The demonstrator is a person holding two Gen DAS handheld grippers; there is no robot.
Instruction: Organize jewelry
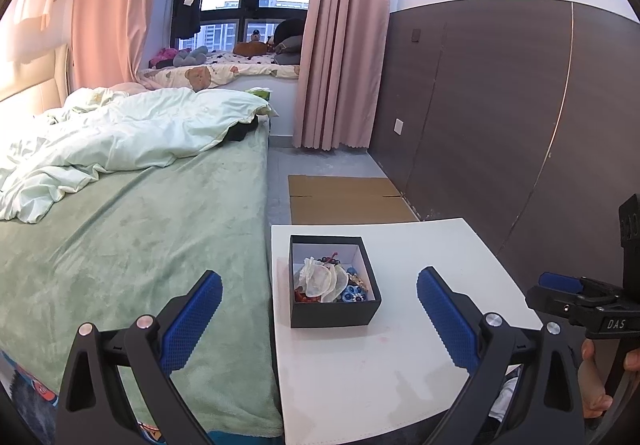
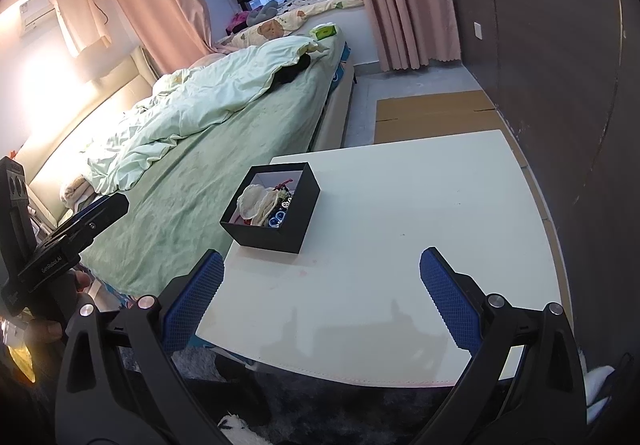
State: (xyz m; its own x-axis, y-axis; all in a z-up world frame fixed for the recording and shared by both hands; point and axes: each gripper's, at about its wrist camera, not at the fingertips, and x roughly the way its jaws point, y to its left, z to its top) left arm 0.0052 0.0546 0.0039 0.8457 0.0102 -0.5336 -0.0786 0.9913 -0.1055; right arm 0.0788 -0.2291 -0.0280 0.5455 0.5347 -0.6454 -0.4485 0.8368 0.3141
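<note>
Jewelry point(image 1: 334, 279) is piled in a black open-top box point(image 1: 334, 311) near the white bench's point(image 2: 400, 245) left edge, right by the bed point(image 1: 132, 245); lots of bare bench to the right. It's a tangle of beads and pale shell-like pieces. Left claw point(image 1: 320, 319) and right claw point(image 2: 322, 299) both hang spread wide, gripping nothing. Only the right view shows the dark rug point(image 2: 340, 413).

Small square black cardboard box with white lining point(image 1: 334, 315) point(image 2: 280, 223), lidless and upright, near the left edge of the table, tangled heap of jewelry point(image 1: 334, 283) point(image 2: 266, 205) inside, pale translucent pouches on top, blue, red and gold beaded pieces beneath
</note>
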